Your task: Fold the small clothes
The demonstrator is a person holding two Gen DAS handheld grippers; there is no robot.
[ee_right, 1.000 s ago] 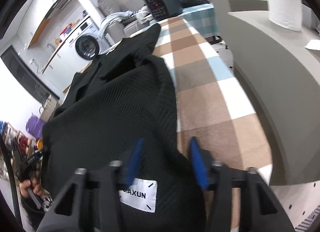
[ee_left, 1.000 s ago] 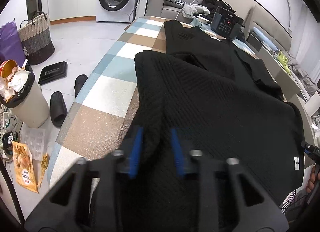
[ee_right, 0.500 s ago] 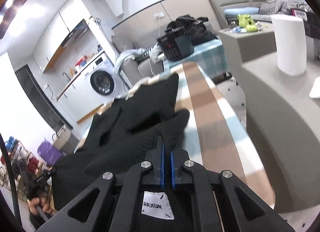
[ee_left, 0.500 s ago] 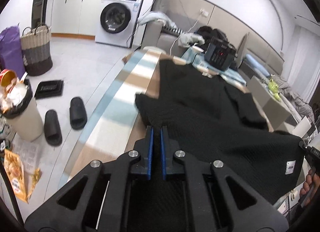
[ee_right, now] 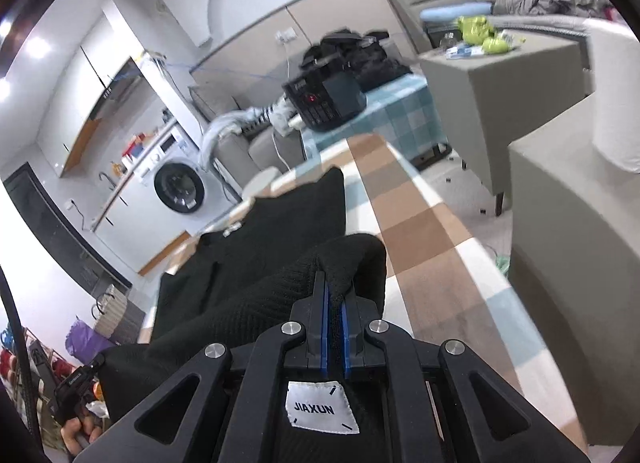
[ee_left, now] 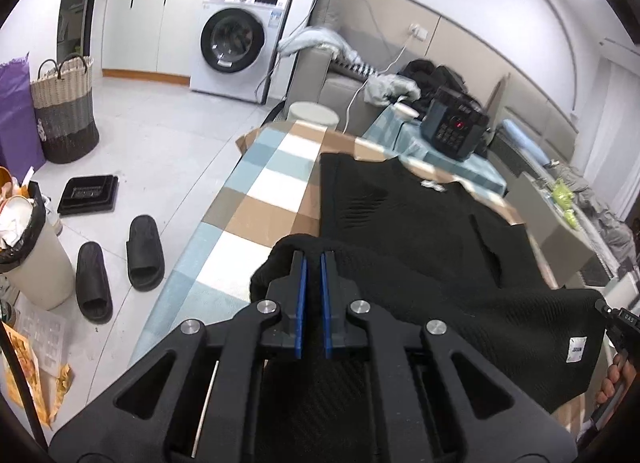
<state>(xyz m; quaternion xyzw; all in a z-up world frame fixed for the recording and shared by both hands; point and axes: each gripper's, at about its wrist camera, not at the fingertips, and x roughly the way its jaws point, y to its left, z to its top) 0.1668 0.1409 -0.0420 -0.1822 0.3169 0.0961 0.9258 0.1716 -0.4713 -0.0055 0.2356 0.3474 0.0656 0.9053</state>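
Observation:
A black knit garment (ee_left: 440, 247) lies spread over the checked table (ee_left: 260, 191). My left gripper (ee_left: 313, 259) is shut on its near left hem corner, and the cloth bunches over the blue pads. In the right wrist view my right gripper (ee_right: 335, 283) is shut on the opposite hem corner of the black garment (ee_right: 260, 263), lifted off the checked table (ee_right: 420, 231). A white brand label (ee_right: 322, 409) hangs under that gripper; the same white label (ee_left: 577, 349) shows at the far corner in the left wrist view. The hem hangs raised between both grippers.
A black appliance (ee_left: 456, 129) stands at the table's far end. Slippers (ee_left: 144, 251), a bin (ee_left: 28, 247), a black tray (ee_left: 88, 193) and a basket (ee_left: 64, 111) are on the floor at left. A grey cabinet (ee_right: 568, 247) with a paper roll (ee_right: 616, 103) borders the right side.
Both grippers shut on the garment's near hem corners, then rose and carried the hem forward toward the table's far end. More of the room now shows in both views.

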